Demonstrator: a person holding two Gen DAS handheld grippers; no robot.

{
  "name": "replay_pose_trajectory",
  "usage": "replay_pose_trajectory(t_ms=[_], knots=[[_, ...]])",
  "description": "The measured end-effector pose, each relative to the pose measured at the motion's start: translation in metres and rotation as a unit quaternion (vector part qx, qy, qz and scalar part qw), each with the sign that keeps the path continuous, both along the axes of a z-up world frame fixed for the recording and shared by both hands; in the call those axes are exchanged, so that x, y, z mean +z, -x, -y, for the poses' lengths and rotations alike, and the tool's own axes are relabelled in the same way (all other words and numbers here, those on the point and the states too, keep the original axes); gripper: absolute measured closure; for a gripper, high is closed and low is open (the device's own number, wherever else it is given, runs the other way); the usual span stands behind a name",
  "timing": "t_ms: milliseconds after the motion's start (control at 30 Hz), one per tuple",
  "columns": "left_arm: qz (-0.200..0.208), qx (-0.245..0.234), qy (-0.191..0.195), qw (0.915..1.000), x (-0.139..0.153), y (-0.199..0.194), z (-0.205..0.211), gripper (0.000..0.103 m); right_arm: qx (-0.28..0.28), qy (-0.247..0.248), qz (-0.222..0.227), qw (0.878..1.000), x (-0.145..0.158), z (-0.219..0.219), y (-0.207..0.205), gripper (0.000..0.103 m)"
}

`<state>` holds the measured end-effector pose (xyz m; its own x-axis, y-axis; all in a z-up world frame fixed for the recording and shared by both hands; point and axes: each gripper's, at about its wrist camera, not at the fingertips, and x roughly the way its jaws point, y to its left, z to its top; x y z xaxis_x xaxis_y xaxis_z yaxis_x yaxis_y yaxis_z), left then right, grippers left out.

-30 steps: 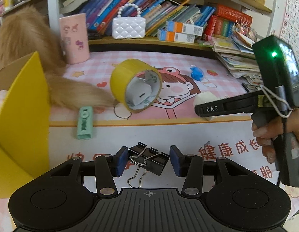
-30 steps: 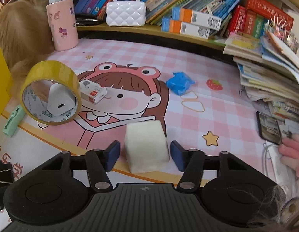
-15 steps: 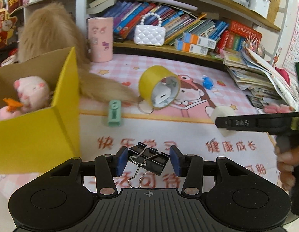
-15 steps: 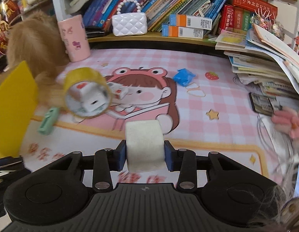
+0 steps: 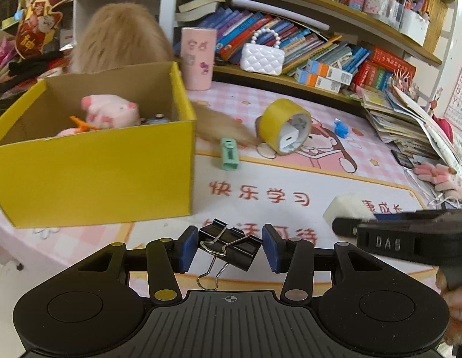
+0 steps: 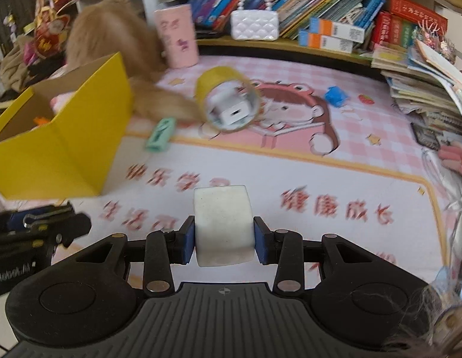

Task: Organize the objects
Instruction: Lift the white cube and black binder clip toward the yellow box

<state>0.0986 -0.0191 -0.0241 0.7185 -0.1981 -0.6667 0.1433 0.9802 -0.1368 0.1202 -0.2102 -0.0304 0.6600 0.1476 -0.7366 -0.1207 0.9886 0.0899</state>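
Between fingers (image 5: 183, 249), 1 binder clip (image 5: 228, 246), 1 white block (image 6: 222, 225)

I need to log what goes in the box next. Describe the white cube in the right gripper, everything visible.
The white cube is a matte, off-white block with rounded edges and faint specks; it looks soft, like foam or an eraser, though the material is uncertain. The right gripper is closed on it, one blue pad pressed to each side face. It is held upright, lifted above the printed desk mat and touching nothing else. In the left wrist view it shows as a pale block behind that gripper's finger.
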Motion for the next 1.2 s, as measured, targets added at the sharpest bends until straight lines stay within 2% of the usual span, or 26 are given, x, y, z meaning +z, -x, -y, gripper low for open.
replay_pose_trajectory(t_ms=[733, 1200], knots=[[0.001, 0.040, 0.004, 0.9992, -0.001, 0.091, -0.117, 0.058, 0.052, 0.016, -0.013, 0.998, -0.002, -0.125, 0.094, 0.067], [0.035, 0.051, 0.000, 0.9981, 0.013, 0.113, -0.172, 0.058, 0.072, 0.012, -0.001, 0.997, 0.002, -0.186, 0.114, 0.067]])
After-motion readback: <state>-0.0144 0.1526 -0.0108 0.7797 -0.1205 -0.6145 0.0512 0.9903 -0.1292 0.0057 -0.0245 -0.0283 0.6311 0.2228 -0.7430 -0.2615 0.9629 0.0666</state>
